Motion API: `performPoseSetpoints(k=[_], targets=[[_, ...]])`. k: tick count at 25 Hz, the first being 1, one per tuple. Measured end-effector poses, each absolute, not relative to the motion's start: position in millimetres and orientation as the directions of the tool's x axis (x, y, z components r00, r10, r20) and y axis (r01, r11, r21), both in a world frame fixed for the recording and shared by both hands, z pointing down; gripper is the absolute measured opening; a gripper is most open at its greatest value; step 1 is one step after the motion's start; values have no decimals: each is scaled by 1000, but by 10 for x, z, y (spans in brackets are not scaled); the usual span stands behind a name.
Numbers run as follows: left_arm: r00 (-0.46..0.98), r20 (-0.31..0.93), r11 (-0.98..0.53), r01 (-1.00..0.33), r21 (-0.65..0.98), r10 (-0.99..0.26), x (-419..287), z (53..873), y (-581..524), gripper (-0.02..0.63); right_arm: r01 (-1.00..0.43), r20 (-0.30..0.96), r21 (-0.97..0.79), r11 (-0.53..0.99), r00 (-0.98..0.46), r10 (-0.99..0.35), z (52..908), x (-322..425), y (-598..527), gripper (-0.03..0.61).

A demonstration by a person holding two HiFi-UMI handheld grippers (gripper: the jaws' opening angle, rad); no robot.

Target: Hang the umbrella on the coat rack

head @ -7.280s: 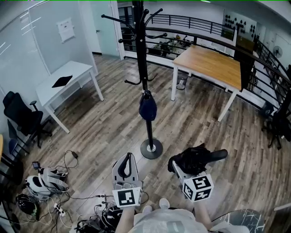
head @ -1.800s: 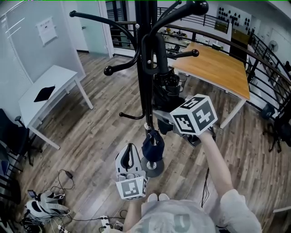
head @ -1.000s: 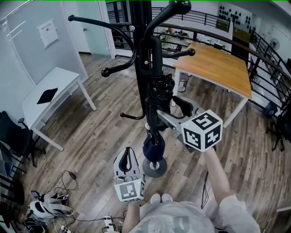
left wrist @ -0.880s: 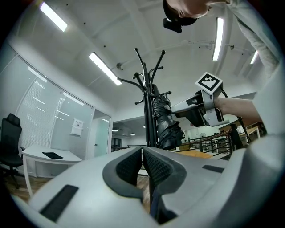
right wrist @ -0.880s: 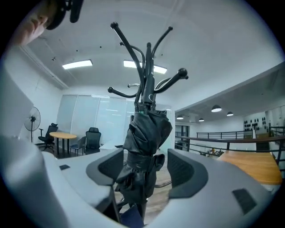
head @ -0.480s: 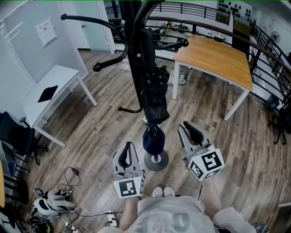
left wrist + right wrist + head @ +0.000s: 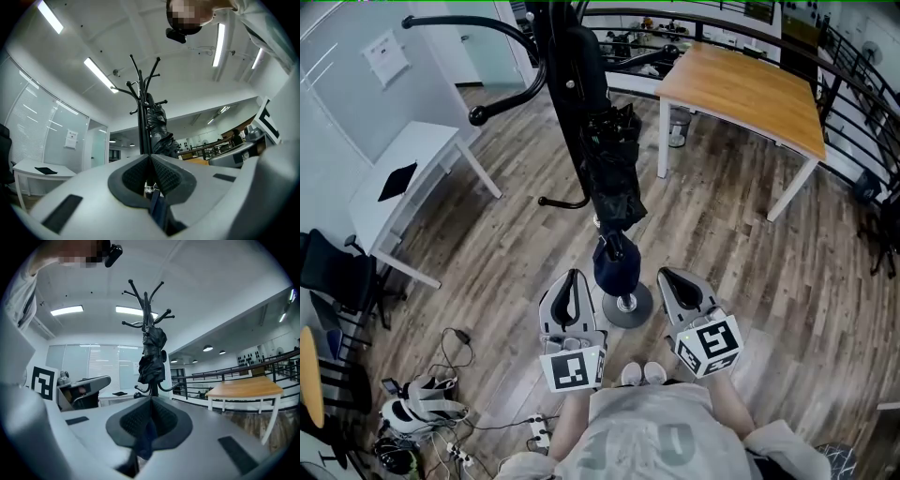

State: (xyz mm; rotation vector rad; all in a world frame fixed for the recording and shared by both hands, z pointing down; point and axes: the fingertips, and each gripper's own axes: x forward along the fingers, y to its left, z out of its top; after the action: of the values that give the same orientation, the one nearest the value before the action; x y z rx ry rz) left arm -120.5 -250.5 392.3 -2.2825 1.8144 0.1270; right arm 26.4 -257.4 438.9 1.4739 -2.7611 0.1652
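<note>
A black folded umbrella [image 7: 614, 178] hangs from an upper arm of the black coat rack [image 7: 567, 103], beside its pole. It also shows in the left gripper view [image 7: 159, 131] and the right gripper view [image 7: 152, 359]. A dark blue bundle [image 7: 614, 267] hangs lower on the pole, above the round base [image 7: 628, 307]. My left gripper [image 7: 572, 281] is shut and empty, low in front of the base, its jaws closed together [image 7: 150, 159]. My right gripper [image 7: 675, 279] is beside it, well below and clear of the umbrella, shut with nothing between its jaws [image 7: 151, 401].
A wooden table [image 7: 750, 84] stands at the back right and a white desk [image 7: 403, 169] at the left. A black chair [image 7: 328, 272] is at the far left. Cables and gear [image 7: 422, 412] lie on the floor at the lower left. A black railing [image 7: 853, 103] runs along the right.
My right gripper has let go of the umbrella, dropped down and back beside the left one, and shut its jaws. The umbrella stays hanging on the rack.
</note>
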Motion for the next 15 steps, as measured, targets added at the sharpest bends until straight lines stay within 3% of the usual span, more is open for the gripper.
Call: performPoseSetpoints(k=[15], targets=[[213, -193, -197, -975, -97, -958, -1260, 3980, -2502, 33, -839, 45, -109, 532, -539, -841, 4361, 337, -2577, 31]])
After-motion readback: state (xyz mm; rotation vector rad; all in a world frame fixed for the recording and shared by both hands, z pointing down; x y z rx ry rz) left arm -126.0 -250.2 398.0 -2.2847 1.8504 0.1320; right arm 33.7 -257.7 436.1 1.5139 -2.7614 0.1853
